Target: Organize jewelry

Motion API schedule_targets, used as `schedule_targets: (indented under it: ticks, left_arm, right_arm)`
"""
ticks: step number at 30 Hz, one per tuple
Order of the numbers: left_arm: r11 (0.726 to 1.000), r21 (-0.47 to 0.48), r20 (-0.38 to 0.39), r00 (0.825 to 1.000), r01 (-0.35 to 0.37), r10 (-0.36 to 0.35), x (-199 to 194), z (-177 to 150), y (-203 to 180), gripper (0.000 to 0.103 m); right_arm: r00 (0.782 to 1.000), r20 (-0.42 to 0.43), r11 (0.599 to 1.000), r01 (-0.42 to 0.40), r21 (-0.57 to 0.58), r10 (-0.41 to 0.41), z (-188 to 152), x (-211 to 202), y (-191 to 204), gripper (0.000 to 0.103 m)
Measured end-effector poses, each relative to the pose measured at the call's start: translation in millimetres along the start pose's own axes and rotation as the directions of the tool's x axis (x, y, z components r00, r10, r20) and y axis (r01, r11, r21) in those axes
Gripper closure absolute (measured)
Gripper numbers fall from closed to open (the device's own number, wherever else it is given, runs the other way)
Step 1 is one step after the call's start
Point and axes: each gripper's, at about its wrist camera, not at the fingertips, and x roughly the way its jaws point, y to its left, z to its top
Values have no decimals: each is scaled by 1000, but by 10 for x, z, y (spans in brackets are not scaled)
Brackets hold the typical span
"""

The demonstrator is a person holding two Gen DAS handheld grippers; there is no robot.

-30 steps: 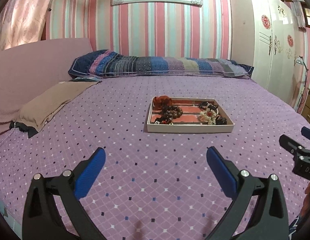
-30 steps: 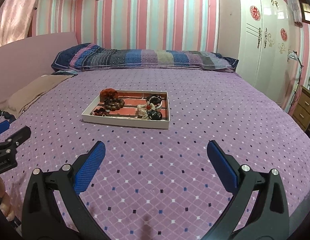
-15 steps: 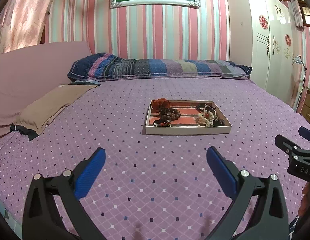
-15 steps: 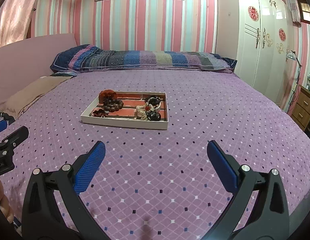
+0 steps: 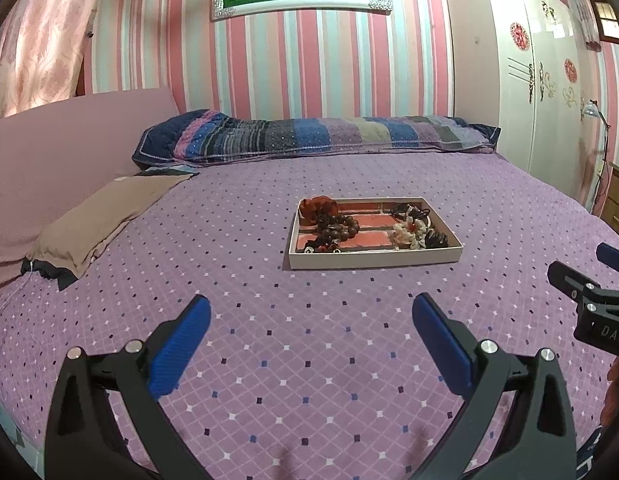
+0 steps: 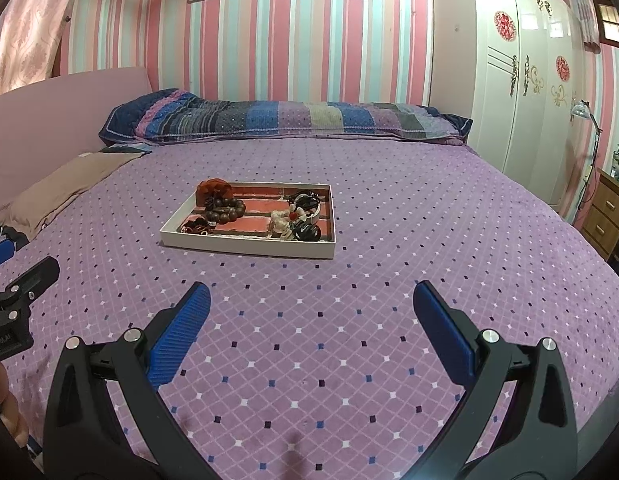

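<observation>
A shallow white tray with a red striped lining rests on the purple bedspread. It holds jewelry: a brown bead bracelet, an orange-red fabric piece, a cream flower piece and dark items. My left gripper is open and empty, well short of the tray. My right gripper is open and empty too, near the bed's front. Each gripper shows at the edge of the other's view.
A long striped pillow lies at the head of the bed. A tan folded cloth sits at the left, by a pink headboard panel. A white wardrobe and a wooden drawer unit stand to the right.
Both grippers have drawn back and tilted up slightly, so the tray looks smaller and farther away. Both stay open and empty.
</observation>
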Motion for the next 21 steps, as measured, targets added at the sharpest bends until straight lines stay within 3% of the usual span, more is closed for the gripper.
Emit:
schedule_targets:
  ticks: [21]
  left_arm:
    - [1000,-11,7,1000,-8,8,-4,0,35,4]
  right_arm:
    - [1000,2,1000,15,0,-15,-18,30,0,4]
